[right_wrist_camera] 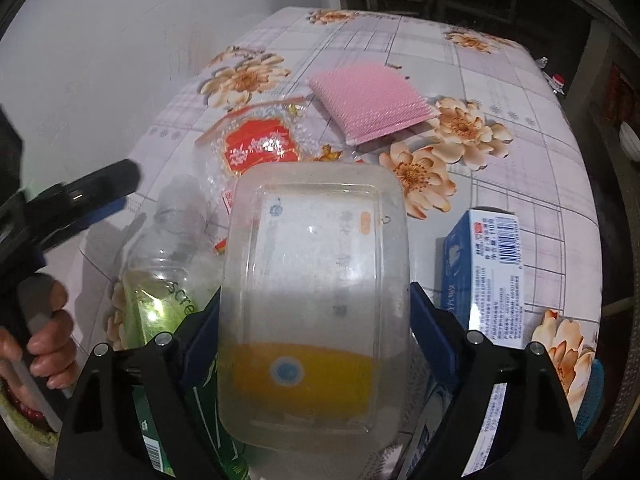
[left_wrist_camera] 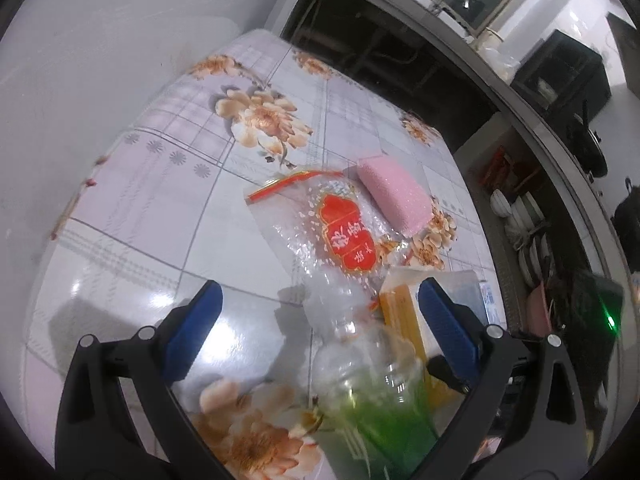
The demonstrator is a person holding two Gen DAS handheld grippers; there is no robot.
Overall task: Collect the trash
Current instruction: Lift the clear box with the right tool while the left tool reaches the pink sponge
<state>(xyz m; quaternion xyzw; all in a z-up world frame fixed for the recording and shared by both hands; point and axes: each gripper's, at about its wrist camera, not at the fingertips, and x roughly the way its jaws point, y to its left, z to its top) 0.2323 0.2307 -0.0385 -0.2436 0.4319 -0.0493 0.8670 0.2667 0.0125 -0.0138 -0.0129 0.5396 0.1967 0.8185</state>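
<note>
My right gripper is shut on a clear plastic food box and holds it above the table; through it shows a white and yellow carton. My left gripper is open, its jaws on either side of a clear plastic bottle with a green label, which lies on the table; the bottle also shows in the right wrist view. A clear plastic bag with a red label and a pink sponge lie beyond. A blue and white box stands at the right.
The table has a floral, checked cloth and stands against a white wall. A dark counter with shelves of bowls and dishes runs along the right. The left gripper's black body and a hand show in the right wrist view.
</note>
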